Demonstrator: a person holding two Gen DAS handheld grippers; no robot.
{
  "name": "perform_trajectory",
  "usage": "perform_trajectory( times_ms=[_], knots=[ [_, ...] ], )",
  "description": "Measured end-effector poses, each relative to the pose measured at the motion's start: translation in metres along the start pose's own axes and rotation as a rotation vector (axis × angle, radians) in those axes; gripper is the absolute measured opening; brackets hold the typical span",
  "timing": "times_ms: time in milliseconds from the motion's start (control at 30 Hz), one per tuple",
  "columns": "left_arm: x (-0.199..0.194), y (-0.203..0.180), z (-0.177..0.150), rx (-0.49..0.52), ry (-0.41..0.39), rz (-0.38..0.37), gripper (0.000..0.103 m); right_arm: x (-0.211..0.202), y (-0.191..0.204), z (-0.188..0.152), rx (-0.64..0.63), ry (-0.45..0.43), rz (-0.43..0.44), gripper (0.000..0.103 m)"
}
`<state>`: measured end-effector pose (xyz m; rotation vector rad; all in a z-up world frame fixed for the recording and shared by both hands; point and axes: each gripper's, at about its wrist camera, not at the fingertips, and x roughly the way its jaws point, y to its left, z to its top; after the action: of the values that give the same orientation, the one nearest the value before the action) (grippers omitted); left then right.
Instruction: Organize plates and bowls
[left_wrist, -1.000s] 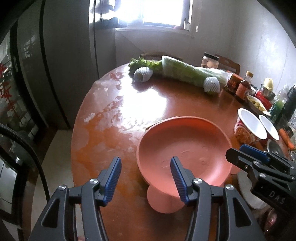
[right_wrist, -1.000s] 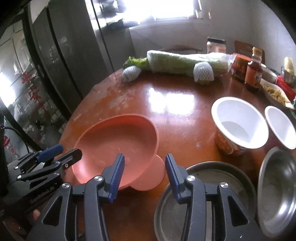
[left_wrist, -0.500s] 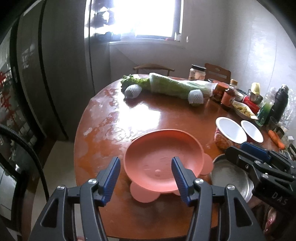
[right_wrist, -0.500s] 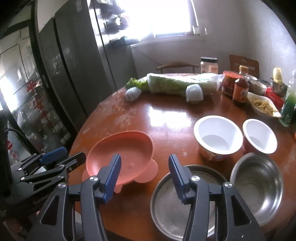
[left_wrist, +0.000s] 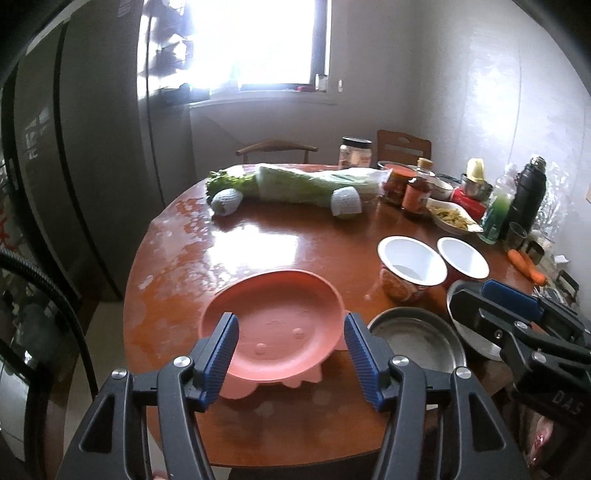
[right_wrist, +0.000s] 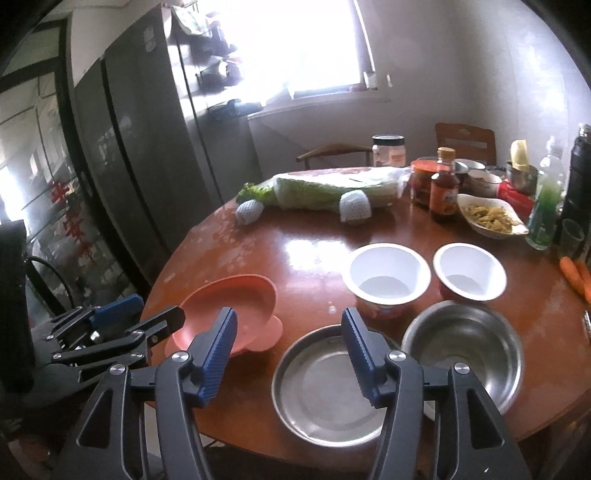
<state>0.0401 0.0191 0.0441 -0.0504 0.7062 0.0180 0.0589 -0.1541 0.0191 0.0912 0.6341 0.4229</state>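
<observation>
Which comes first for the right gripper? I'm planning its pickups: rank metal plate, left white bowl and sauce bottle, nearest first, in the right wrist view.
1. Metal plate, just beyond the right gripper, whose jaws are opening, empty.
2. Left white bowl, mid-table.
3. Sauce bottle, far right.

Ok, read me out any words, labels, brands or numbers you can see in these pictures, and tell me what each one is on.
"DAS" on the right gripper's black body, seen from the left wrist.
Label on the sauce bottle: too blurred to read.
Label on the clear jar: too blurred to read.
Print on the paper cup: unreadable.
Red markings on the glass door: unreadable.
</observation>
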Motion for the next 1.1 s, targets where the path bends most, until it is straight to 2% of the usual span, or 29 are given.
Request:
perform_trajectory(
  times_ms=[567, 1100],
  knots=[
    [0.016, -0.032, -0.012, 0.055, 0.058, -0.07, 0.059, -0.032, -0.027, -0.023, 0.056, -0.015, -0.013, 0.062],
    [0.032, -0.033, -0.03, 0.056, 0.11, -0.085, 0.059, -0.029, -0.034, -0.052, 0.077, 0.04, -0.039, 0.062]
  ],
)
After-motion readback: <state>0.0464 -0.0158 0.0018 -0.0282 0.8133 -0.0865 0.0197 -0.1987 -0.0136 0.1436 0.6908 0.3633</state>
